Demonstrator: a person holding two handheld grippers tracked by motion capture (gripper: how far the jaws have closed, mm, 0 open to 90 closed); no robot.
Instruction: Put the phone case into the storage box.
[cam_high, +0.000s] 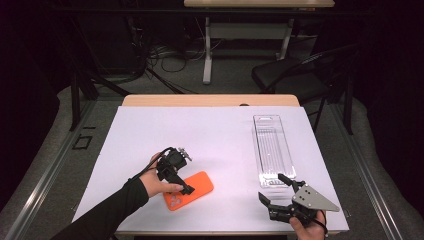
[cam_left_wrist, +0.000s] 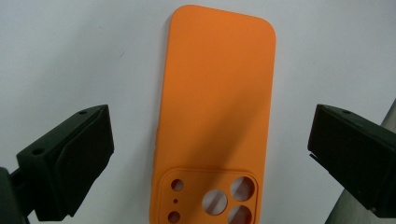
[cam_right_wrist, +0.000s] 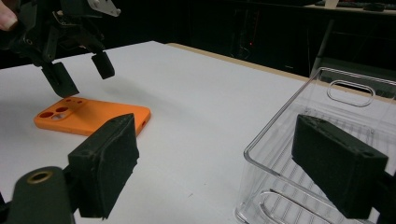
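2 grippers are in use. Left gripper (cam_high: 182, 181) points steeply down over the near end of the orange phone case (cam_high: 189, 190), forearm reaching in from the near-left; its jaws stand wide apart, straddling the case without touching it. Case lies flat, back up, on the white table (cam_high: 215, 140), near centre. Right gripper (cam_high: 274, 190) rests low at the near-right, released and empty, just beside the clear tray (cam_high: 272, 150).

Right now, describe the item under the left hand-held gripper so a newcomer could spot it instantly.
On the white table, look at the near left area, under the left hand-held gripper. There an orange phone case lies flat, back up, camera cutouts at one end. It is the one brightly coloured item; the other, a clear plastic tray, stands far right.
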